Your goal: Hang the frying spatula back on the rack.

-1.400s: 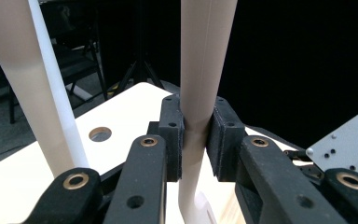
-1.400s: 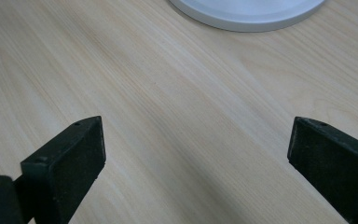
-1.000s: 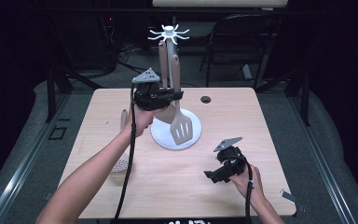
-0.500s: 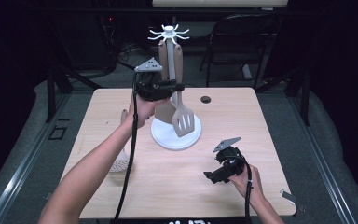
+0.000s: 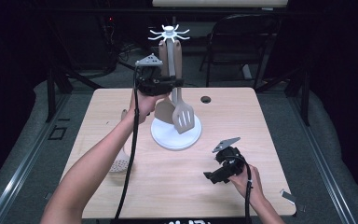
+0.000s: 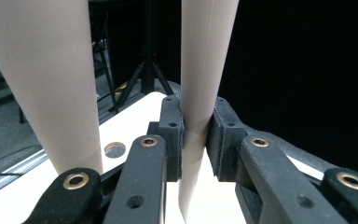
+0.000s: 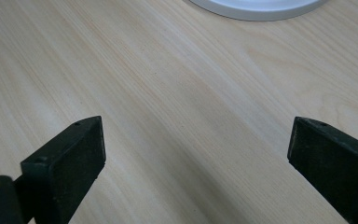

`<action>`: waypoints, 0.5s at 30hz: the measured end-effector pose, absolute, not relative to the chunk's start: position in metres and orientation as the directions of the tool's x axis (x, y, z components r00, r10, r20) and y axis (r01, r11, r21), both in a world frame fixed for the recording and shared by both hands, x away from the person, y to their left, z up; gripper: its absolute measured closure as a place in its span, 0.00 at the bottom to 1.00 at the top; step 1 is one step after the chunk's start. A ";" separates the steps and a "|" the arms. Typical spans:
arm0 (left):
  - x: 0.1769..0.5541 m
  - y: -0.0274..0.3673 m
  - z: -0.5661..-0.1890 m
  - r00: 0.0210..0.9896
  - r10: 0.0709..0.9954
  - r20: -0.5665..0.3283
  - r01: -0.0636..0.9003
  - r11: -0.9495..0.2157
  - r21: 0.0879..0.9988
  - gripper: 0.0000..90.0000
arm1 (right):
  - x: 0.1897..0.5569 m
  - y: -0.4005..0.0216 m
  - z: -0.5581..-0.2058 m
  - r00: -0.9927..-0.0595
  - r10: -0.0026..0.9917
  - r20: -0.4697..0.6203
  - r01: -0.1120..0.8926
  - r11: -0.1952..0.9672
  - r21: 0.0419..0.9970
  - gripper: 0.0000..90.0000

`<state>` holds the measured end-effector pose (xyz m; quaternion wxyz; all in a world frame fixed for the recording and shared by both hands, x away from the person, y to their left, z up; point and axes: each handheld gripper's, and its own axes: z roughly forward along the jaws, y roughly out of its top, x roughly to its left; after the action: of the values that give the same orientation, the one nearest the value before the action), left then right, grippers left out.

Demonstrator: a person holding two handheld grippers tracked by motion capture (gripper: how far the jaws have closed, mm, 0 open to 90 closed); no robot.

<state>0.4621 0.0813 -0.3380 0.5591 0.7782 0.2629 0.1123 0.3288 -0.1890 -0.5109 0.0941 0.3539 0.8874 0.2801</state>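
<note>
Beige slotted plastic spatula (image 5: 182, 109) hangs upright, handle vertical, under the white hook-topped rack (image 5: 169, 33) over the worktop (image 5: 242, 126); left gripper (image 5: 161, 85) fingers (image 6: 171, 135) clamp its handle; right gripper (image 5: 216, 177) rests well apart, fingers wide.

spatula (image 5: 182, 116): beige, slotted | rack (image 5: 170, 33): white | table (image 5: 242, 121): pale wood grain | grippers: black
</note>
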 end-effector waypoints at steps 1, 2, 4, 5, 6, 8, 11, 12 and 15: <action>0.463 0.081 -0.338 0.835 0.536 -0.123 0.285 -0.232 0.930 0.86 | 0.329 -0.189 -0.511 -0.733 0.679 0.032 0.574 0.593 0.564 0.04; 0.464 0.081 -0.337 0.834 0.538 -0.122 0.287 -0.235 0.929 0.86 | 0.329 -0.189 -0.511 -0.733 0.679 0.032 0.574 0.594 0.564 0.04; 0.466 0.081 -0.337 0.831 0.542 -0.125 0.294 -0.237 0.926 0.86 | 0.329 -0.189 -0.511 -0.732 0.681 0.033 0.576 0.592 0.564 0.04; 0.467 0.081 -0.337 0.829 0.545 -0.125 0.297 -0.240 0.924 0.86 | 0.329 -0.189 -0.511 -0.732 0.680 0.031 0.575 0.593 0.563 0.04; 0.468 0.080 -0.337 0.827 0.548 -0.127 0.299 -0.237 0.924 0.86 | 0.329 -0.188 -0.512 -0.732 0.681 0.033 0.576 0.591 0.565 0.04; 0.469 0.080 -0.337 0.824 0.554 -0.120 0.299 -0.244 0.923 0.86 | 0.329 -0.188 -0.512 -0.734 0.678 0.031 0.574 0.596 0.562 0.04; 0.471 0.079 -0.338 0.814 0.568 -0.118 0.305 -0.246 0.920 0.86 | 0.329 -0.188 -0.512 -0.738 0.674 0.030 0.572 0.601 0.557 0.04; 0.472 0.079 -0.338 0.811 0.574 -0.117 0.305 -0.244 0.921 0.86 | 0.329 -0.188 -0.512 -0.739 0.674 0.027 0.572 0.606 0.553 0.04; 0.473 0.079 -0.338 0.803 0.587 -0.103 0.303 -0.254 0.918 0.86 | 0.328 -0.187 -0.513 -0.736 0.676 0.028 0.574 0.602 0.555 0.04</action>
<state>0.4728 0.0788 -0.3382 0.5401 0.7810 0.2848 0.1312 0.3284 -0.1865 -0.5132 0.0927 0.3509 0.8902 0.2751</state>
